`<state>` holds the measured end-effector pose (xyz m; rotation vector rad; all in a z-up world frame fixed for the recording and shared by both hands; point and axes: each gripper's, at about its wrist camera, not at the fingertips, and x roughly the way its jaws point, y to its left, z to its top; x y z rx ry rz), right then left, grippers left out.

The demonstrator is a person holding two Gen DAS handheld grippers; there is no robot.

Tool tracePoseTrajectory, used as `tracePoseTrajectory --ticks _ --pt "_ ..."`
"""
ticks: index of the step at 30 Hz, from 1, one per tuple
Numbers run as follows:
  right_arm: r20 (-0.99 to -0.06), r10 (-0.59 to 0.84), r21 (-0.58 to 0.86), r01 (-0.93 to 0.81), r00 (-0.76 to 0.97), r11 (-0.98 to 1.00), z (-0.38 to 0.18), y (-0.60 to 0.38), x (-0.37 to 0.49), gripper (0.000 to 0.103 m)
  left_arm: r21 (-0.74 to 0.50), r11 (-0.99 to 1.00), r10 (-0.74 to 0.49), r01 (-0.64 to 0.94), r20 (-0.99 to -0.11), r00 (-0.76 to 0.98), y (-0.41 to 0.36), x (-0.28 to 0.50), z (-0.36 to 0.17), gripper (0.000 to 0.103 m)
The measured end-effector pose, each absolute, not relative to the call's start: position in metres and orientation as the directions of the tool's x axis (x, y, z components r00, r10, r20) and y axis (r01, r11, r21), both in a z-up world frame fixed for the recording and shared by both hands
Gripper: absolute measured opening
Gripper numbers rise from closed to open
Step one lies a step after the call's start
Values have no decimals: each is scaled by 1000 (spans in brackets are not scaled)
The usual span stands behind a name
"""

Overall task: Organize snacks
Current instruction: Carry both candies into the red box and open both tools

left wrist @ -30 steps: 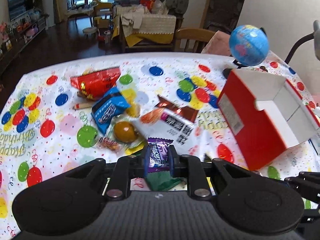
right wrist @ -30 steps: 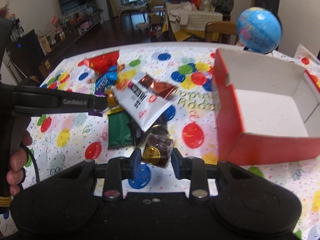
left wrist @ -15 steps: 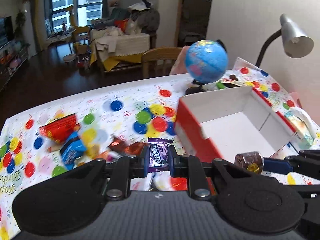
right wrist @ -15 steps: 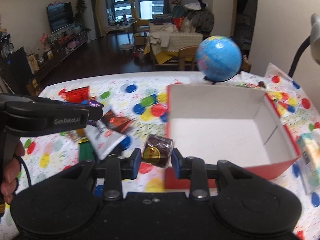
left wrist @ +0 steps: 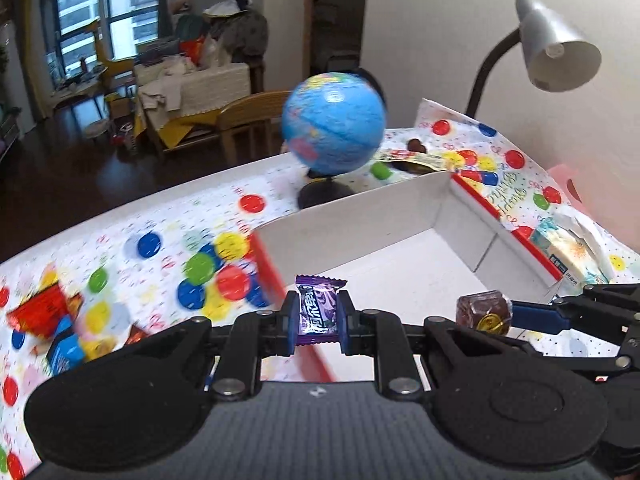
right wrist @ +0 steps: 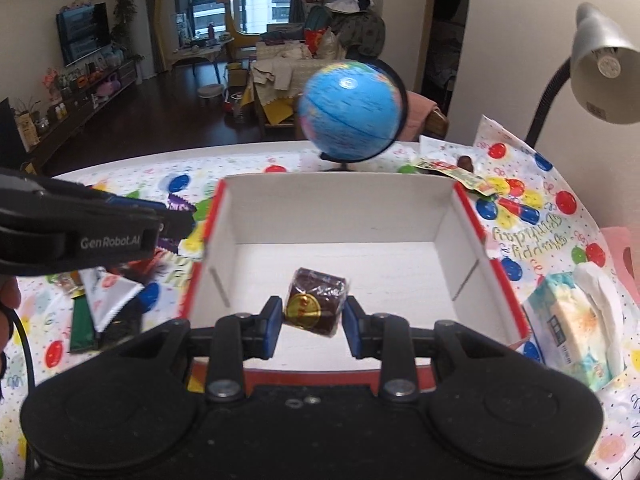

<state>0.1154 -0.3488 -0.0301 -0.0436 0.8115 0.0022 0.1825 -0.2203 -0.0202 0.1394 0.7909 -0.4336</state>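
Above the red cardboard box with white inside [right wrist: 460, 236], a brown foil-wrapped candy [right wrist: 316, 306] is pinched by the right tool [right wrist: 314, 322]; a purple wrapped candy [left wrist: 319, 312] is pinched by the left tool [left wrist: 319, 322].

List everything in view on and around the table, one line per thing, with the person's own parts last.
Box: one, red outside, white inside, empty, mid-table.
Purple candy: one, in left gripper.
Brown candy: one, gold sticker, in right gripper, over the box.
Snack pile: several, mixed colours, left of box.
Globe: one, blue, behind box.
Lamp: one, grey, right.
Tissue pack: one, pale, right of box.
Tablecloth: one, white, balloon print.
Left gripper: black, shut.
Right gripper: black, shut.
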Motion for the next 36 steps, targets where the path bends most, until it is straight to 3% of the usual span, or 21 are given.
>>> tracePoseTrajectory --ticks 20,25,28,29,30,31,36 --pt "-783 -21 -23 6 622 1000 -60 -401 129 31 46 888 -237 458 -807 541 -282 195 -70 19" --pt "-778 -4 -13 -11 628 1000 -59 -404 129 37 57 895 -219 443 -810 545 -281 193 -74 22" --pt "-771 8 -5 -18 637 1000 -57 -405 126 47 49 896 -227 441 -804 550 -279 190 -72 31" --pt "-769 11 -1 -18 639 1000 -56 -406 124 51 45 897 -231 440 -800 553 -278 189 -70 42" --pt "-768 13 1 -19 641 1000 -55 -405 123 53 41 898 -236 438 -795 559 -277 187 -68 61" --pt "-764 16 3 -21 645 1000 -53 -405 120 59 38 900 -242 433 -785 570 -274 184 -65 68" --pt "-742 29 6 -36 670 999 -44 -401 110 73 35 911 -241 412 -765 598 -265 176 -55 70"
